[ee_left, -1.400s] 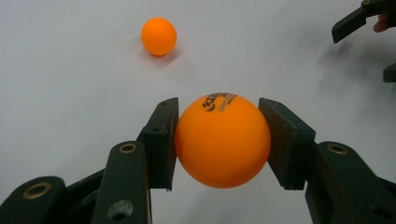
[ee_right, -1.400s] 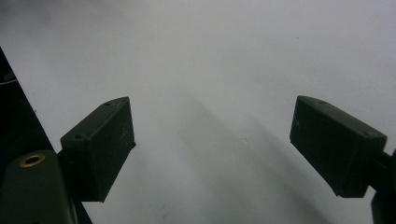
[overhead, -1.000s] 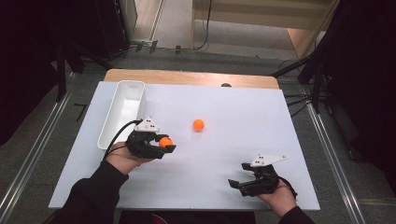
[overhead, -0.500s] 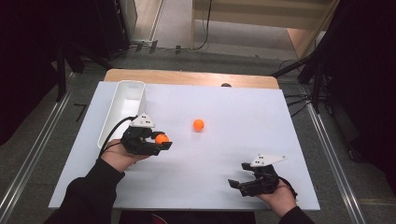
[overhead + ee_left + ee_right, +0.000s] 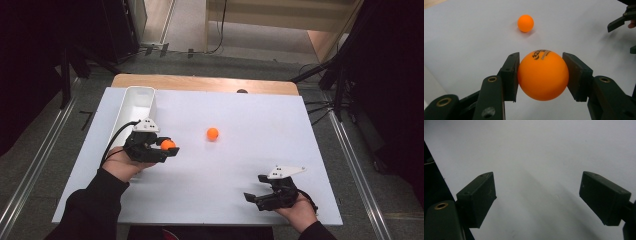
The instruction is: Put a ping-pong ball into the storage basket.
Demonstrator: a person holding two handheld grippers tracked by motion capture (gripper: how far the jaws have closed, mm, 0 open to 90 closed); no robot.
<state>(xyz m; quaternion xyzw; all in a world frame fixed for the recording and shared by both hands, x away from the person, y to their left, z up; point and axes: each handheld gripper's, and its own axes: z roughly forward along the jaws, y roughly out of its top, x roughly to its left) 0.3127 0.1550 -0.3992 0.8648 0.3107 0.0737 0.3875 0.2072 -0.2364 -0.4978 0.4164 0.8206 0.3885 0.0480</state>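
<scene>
My left gripper (image 5: pixel 167 148) is shut on an orange ball (image 5: pixel 167 145), held just above the white table to the right of the white tray (image 5: pixel 138 100). In the left gripper view the held ball (image 5: pixel 543 74) with black print sits squeezed between both black pads. A second orange ball (image 5: pixel 212 133) lies loose on the table's middle, seen farther off in the left gripper view (image 5: pixel 525 23). Near the front right edge my right gripper (image 5: pixel 252 199) stands open with nothing between its jaws (image 5: pixel 537 200).
The white tray is a long narrow bin along the table's left side. A wooden strip (image 5: pixel 200 83) runs along the far edge. Dark floor and metal rails surround the table (image 5: pixel 260 125).
My left gripper with the ball has moved left and slightly toward the tray. The right gripper and the loose ball have stayed put.
</scene>
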